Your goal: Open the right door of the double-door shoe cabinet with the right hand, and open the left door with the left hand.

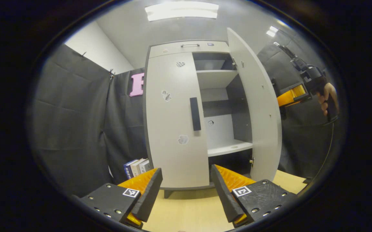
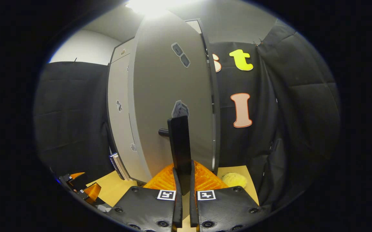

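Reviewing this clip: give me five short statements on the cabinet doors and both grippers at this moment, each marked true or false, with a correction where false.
1. The right door stands swung open, showing the shelves. True.
2. The left door is open too. False: it is shut, flush with the cabinet front.
3. The right gripper is clamped on the right door's black handle. True.
4. The left gripper grips the left door's handle. False: it is open and short of the cabinet, holding nothing.
5. Books stand inside on the lowest shelf. False: they stand outside, left of the cabinet.
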